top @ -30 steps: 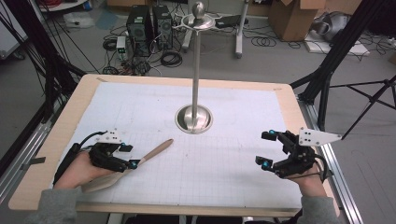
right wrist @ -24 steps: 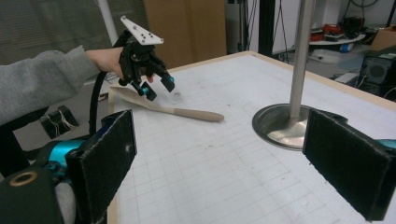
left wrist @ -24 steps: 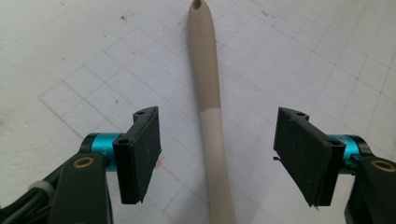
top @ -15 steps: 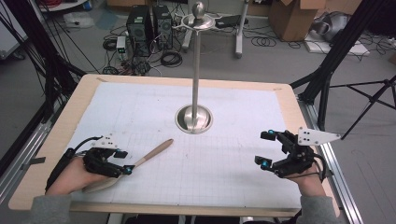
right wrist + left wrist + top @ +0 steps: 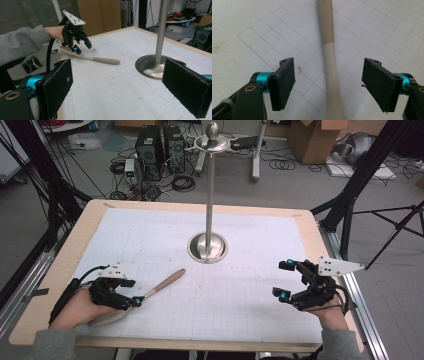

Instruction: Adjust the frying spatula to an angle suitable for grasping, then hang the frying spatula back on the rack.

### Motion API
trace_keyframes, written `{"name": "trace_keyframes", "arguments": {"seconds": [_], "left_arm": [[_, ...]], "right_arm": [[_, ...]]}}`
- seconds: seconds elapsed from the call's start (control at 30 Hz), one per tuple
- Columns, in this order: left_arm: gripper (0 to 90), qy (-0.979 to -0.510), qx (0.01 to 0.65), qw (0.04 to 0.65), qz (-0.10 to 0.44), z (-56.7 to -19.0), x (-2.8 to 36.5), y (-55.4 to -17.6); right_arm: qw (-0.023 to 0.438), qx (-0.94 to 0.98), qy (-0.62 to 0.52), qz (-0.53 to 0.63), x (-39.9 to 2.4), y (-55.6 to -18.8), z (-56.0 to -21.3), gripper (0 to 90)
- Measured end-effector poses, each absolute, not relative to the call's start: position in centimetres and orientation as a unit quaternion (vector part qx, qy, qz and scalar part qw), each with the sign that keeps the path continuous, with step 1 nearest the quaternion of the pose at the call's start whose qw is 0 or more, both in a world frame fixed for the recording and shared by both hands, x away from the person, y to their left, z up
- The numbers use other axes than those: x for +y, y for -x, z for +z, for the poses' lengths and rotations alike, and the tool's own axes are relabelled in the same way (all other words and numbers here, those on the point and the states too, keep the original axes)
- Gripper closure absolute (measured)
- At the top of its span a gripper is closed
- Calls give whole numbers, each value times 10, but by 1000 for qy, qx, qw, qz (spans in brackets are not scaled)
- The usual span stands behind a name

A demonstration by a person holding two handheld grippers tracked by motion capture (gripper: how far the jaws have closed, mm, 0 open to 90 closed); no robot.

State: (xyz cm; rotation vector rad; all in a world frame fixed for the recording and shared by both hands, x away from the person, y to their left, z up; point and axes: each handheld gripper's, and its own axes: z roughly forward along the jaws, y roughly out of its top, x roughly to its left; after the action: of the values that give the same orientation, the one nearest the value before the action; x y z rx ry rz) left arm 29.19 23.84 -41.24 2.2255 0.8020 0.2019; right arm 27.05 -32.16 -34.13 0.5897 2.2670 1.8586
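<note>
Gridded mat (image 5: 249,30) bears spatula (image 5: 329,62) between spread fingers (image 5: 284,82), untouched.

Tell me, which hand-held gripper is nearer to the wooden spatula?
The left. The left hand-held gripper hangs just over the wooden spatula, open jaws either side of its handle. The right hand-held gripper is far across the table, holding nothing.

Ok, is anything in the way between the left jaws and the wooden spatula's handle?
Nothing visible. In the left gripper view the spatula runs up the gap of the left gripper, whose jaws have just been opening and stand apart, one on each side of the handle, touching neither side. Only bare gridded mat lies around it.
</note>
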Motion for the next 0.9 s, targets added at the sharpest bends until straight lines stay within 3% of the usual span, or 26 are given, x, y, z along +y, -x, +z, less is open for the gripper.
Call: {"name": "trace_keyframes", "arguments": {"seconds": [0.1, 0.23, 0.57, 0.9], "left_arm": [[187, -867, 320, 372, 82, -410, 236, -292], [186, -866, 322, 376, 78, -409, 234, -291], [268, -878, 308, 361, 63, -415, 227, -294], [423, -888, 305, 342, 46, -416, 224, -294]], "right_arm": [[75, 757, -199, 619, -323, -270, -341, 86], [75, 756, -200, 619, -323, -267, -341, 86], [77, 755, -203, 619, -325, -266, -341, 86], [77, 757, -201, 617, -327, -264, -342, 86]]}}
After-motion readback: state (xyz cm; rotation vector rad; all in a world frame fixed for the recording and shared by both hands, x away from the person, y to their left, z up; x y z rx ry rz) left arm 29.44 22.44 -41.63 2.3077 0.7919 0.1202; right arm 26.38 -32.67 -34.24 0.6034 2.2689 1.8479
